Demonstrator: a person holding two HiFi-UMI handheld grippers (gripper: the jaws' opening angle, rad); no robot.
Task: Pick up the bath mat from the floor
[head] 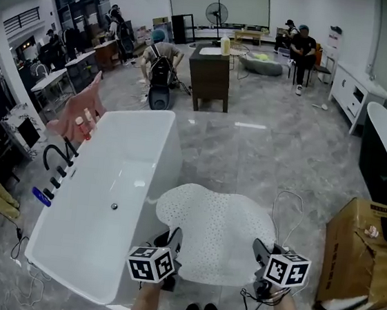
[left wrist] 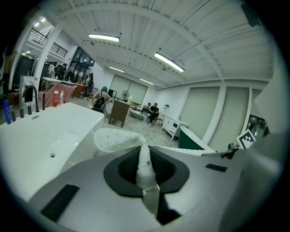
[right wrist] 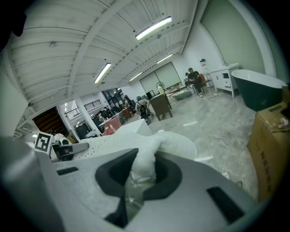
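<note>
The white, dotted bath mat (head: 216,233) is held by its near edge, 1 corner in each claw, and spreads away from the person over the grey floor (head: 284,154). The left claw (head: 172,242) is clenched on the mat's left corner; in the left gripper view a bunched fold of the mat (left wrist: 144,158) is pinched between the jaws of that claw (left wrist: 146,168), and the rest curls out ahead. The right claw (head: 262,256) is clenched on the right corner in the same way; in the right gripper view a thick wad of mat (right wrist: 149,156) fills the gap between its jaws (right wrist: 141,171). Both claws sit at about the same height, with the mat stretched between them. I cannot tell whether the mat's far edge touches the floor.

The mat is just beside the long white bathtub (head: 170,165), on its right. A cardboard box (head: 356,253) stands further right, well apart from the mat, and a thin cable (head: 288,203) loops on the floor between them. A dark cabinet (head: 209,76) stands further back in the room.
</note>
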